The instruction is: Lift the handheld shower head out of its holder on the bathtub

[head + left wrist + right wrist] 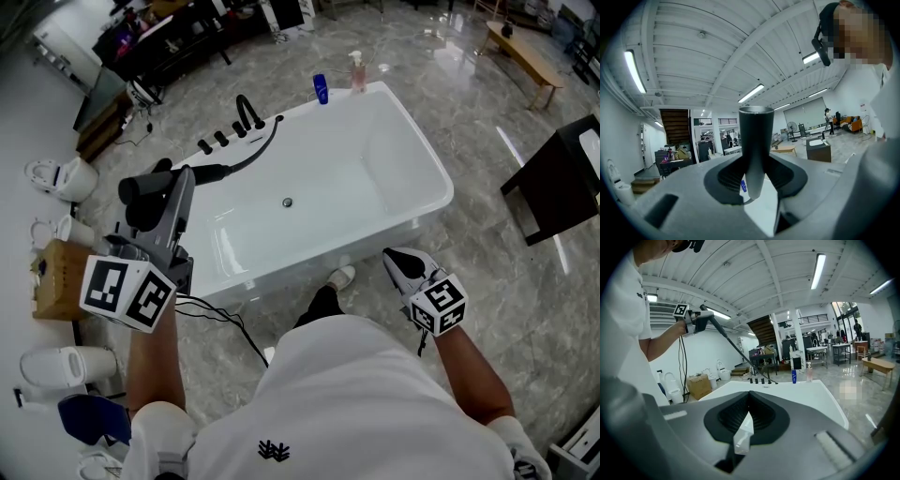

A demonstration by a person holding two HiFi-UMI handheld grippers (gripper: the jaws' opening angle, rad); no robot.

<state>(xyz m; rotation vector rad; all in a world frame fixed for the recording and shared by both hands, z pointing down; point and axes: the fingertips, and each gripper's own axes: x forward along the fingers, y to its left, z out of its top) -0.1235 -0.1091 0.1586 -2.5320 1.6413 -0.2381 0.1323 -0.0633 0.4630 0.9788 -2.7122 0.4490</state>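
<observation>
My left gripper [185, 180] is shut on the handle of the black handheld shower head [150, 190], held up clear of the white bathtub's [427, 178] left end. In the left gripper view the dark handle [756, 140] stands upright between the jaws of the left gripper [754, 180]. Its black hose [255, 153] curves down to the tub deck by the black faucet [248, 112] and knobs [220, 139]. The right gripper view shows the hose [740, 352] stretched from the raised left gripper [701, 317] to the deck. My right gripper [398, 261] hangs empty in front of the tub, its jaws together [747, 416].
A blue bottle [321, 89] and a pink pump bottle [357, 73] stand on the tub's far rim. Toilets [56, 178] and a cardboard box [56, 278] sit at the left. A black cabinet [562, 178] is at the right, a bench [525, 52] beyond.
</observation>
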